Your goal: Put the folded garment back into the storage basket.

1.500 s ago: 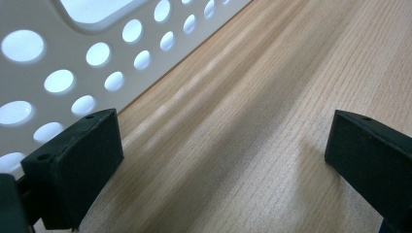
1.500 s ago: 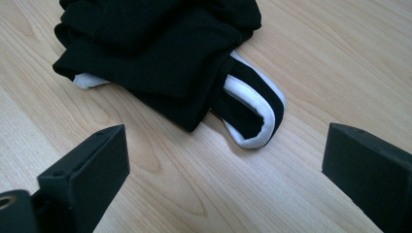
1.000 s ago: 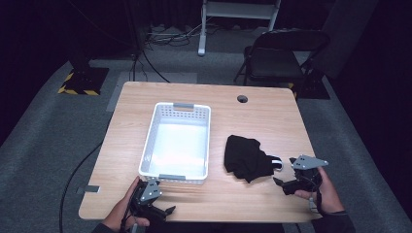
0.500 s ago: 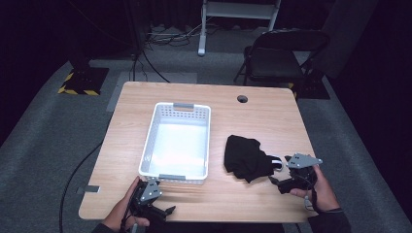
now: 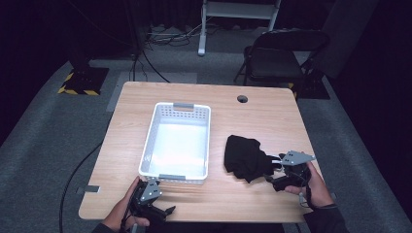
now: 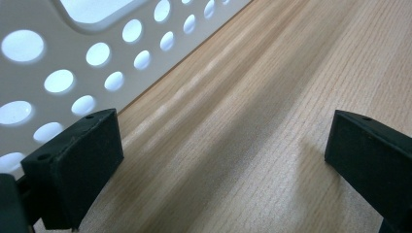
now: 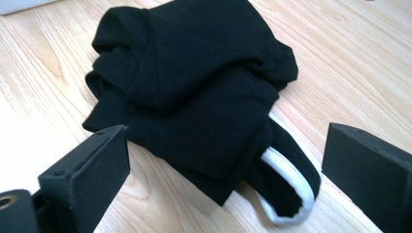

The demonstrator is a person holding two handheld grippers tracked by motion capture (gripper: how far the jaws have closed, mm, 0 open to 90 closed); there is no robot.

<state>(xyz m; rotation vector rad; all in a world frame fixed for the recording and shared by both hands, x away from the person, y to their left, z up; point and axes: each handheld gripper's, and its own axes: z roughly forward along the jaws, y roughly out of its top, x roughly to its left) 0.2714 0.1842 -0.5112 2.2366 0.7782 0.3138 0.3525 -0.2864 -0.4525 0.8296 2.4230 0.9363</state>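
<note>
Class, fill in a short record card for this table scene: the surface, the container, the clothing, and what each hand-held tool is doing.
Surface: wooden table
Container: white basket with holes in its walls, nothing inside
Clothing: black garment, bunched, white-edged loop at one end, lying right of the basket
Left tool: open, low on the table beside the basket wall
Right tool: open, jaws either side of the garment's near end, not gripping

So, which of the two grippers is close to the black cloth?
The right gripper: its open jaws face the black cloth. The left gripper rests open by the white basket.
</note>
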